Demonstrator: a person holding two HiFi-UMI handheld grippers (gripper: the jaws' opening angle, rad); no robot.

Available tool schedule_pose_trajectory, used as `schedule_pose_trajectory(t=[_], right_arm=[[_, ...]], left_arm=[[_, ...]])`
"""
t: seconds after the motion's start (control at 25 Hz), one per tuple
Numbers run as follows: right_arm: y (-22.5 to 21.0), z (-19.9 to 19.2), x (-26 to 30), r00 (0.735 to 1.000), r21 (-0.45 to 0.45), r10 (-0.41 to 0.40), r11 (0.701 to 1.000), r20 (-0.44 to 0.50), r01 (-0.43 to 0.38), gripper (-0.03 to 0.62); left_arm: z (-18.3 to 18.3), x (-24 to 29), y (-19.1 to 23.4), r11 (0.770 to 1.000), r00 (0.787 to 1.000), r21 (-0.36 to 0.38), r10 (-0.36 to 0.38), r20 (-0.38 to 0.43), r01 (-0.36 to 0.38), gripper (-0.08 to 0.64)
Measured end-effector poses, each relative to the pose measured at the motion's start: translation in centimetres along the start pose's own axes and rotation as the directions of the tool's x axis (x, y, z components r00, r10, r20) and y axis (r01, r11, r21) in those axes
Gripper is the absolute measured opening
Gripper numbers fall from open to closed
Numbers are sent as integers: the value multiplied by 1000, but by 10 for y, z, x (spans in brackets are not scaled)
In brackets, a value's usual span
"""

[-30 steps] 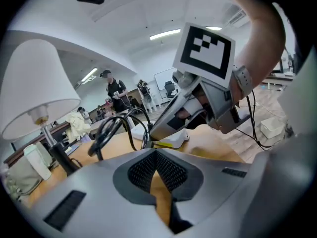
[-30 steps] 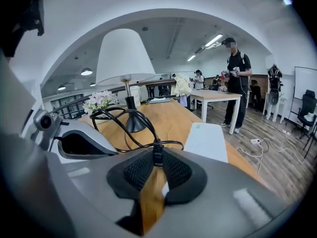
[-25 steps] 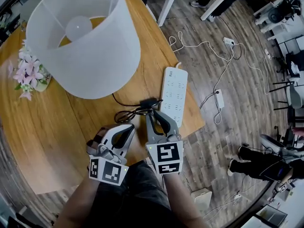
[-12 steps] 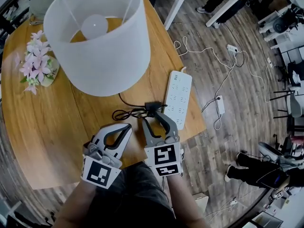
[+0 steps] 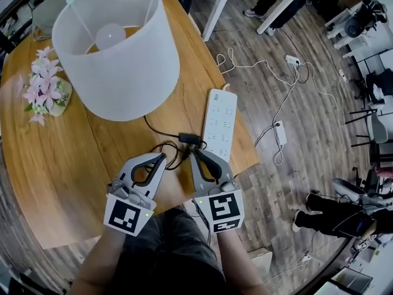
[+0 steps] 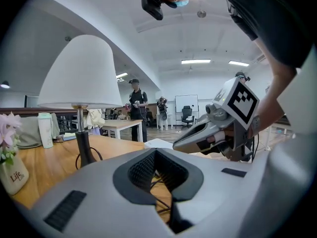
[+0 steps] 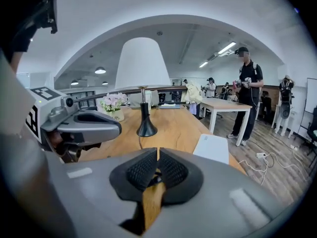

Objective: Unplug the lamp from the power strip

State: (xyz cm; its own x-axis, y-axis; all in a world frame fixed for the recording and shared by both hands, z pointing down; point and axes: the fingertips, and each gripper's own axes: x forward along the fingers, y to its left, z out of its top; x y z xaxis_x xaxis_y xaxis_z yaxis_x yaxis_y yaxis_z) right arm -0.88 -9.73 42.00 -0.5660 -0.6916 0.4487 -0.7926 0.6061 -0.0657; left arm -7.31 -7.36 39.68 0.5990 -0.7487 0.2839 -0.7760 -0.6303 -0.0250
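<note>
Reaching forward side by side from the lower edge of the head view on two forearms point(image 5: 98, 260), with left gripper point(image 5: 162, 156) and right gripper point(image 5: 195, 152) close together, marker cubes point(image 5: 128, 214) toward the body, tips pointing away and slightly down. On the left gripper, jaws closed tip to tip. On the right gripper, jaws just closed down to a hairline slit between the ribbed pads point(image 7: 141, 169), clamping nothing that can be made out.

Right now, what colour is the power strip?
The power strip is white, clearest in the head view.

White lampshade point(image 5: 116, 48), black cord point(image 5: 161, 132)
</note>
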Motion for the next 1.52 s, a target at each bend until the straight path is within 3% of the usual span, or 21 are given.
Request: schedule_pose_trajectory(t=[0.24, 0.56, 1.24, 1.52], right_arm=[[-9, 10, -21, 997, 47, -28, 999, 68, 25, 8], [-25, 33, -56, 986, 93, -79, 994, 146, 65, 8], [-42, 98, -103, 940, 81, -120, 992, 321, 100, 8], [-44, 116, -117, 922, 68, -127, 992, 365, 110, 8]], left_arm=[[7, 3, -4, 997, 1000, -81, 2, 20, -1, -6], [35, 10, -12, 994, 997, -107, 4, 82, 5, -6], [101, 5, -6, 996, 974, -87, 48, 222, -29, -6], [125, 0, -4, 997, 955, -59, 55, 291, -39, -6]])
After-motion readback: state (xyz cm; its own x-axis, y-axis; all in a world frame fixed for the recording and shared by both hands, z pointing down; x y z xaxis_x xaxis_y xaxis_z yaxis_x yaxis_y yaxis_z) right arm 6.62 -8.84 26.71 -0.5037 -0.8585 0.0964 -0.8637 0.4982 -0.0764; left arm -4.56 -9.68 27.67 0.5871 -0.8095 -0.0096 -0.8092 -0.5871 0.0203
